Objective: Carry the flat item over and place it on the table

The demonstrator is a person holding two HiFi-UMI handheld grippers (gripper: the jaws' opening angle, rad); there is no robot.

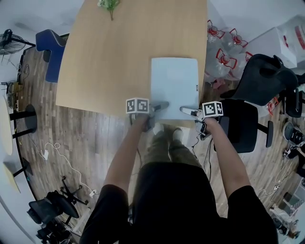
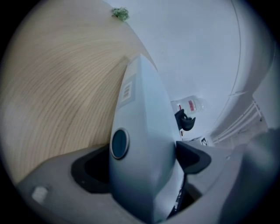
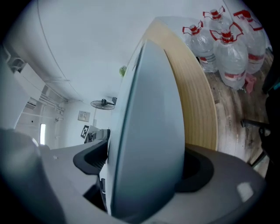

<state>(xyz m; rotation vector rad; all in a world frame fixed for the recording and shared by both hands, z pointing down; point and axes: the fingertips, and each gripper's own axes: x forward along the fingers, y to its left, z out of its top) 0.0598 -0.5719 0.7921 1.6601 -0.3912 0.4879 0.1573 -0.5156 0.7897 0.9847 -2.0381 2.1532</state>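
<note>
The flat white item lies on the wooden table, with its near edge at the table's front edge. My left gripper is at its near left corner and my right gripper at its near right corner. In the left gripper view the item stands edge-on between the jaws of the left gripper, with a dark gap beside it. The right gripper view shows the item between the spread jaws of the right gripper. Both grippers look open around it.
A green sprig lies at the table's far end. Several water bottles stand on the floor to the right, next to a black office chair. A blue chair and loose cables are on the left.
</note>
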